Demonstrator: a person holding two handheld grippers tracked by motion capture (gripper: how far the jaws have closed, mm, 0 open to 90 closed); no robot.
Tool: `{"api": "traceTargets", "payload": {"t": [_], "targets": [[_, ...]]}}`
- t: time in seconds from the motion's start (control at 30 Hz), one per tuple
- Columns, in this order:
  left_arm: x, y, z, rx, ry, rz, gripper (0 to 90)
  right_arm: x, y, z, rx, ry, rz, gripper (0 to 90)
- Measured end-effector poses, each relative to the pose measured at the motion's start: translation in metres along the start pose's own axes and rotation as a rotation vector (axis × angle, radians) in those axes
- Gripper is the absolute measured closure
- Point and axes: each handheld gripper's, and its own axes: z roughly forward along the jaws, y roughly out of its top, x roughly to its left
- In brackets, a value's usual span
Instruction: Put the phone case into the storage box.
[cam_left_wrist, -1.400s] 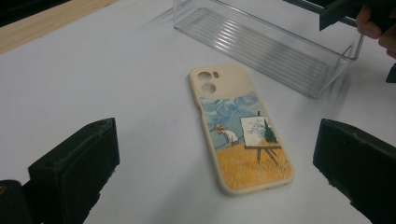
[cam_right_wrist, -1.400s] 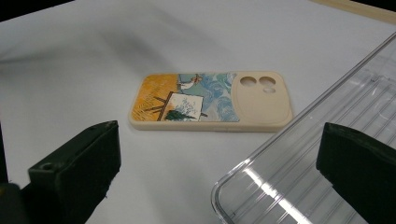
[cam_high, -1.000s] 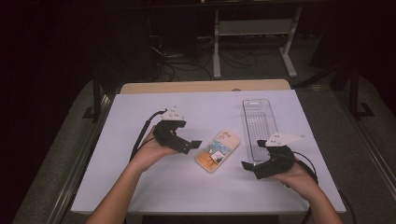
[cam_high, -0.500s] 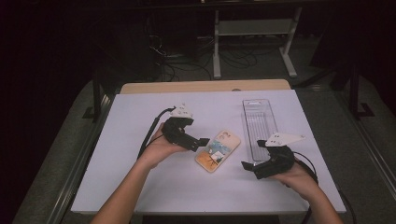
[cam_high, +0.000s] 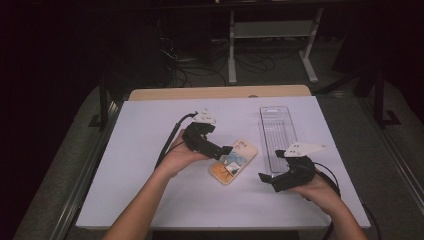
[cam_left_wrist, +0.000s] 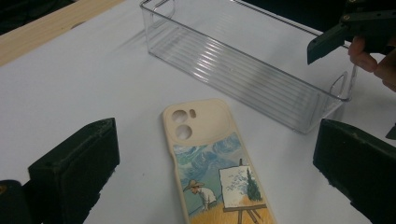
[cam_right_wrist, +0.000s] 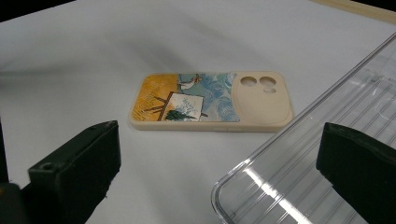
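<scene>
This looks like a lab or recording studio: a desk (cam_high: 150, 150) covered with a plain white sheet stands in a dark room, a tangle of black cables (cam_high: 195, 70) lies on the grey floor behind it, and a white metal equipment stand (cam_high: 270, 35) rises at the back.

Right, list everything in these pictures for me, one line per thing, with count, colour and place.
phone case: one, cream with a painted picture, flat on the table between the two grippers
clear tray: one, see-through plastic, empty, lying right of the phone case
table: one, white top with a wooden strip at the far edge
metal frame: one, white, on the floor beyond the table
cables: several, dark, on the floor beyond the table
left gripper: one, black, jaws open, at the phone case
right gripper: one, black, jaws open, near the tray's close end
</scene>
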Motion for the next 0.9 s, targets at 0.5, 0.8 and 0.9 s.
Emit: {"api": "traceTargets", "payload": {"t": [0.5,0.8,0.9], "targets": [[-0.006,0.011,0.018,0.007,0.015,-0.014,0.0,0.000,0.000,0.000,0.001,0.002,0.001,0.0],[-0.007,0.006,0.023,0.041,0.042,-0.019,0.0,0.000,0.000,0.000,0.001,0.002,0.000,0.0],[-0.010,0.003,0.027,0.038,0.044,-0.041,0.0,0.000,0.000,0.000,0.001,0.002,0.001,0.0]]}}
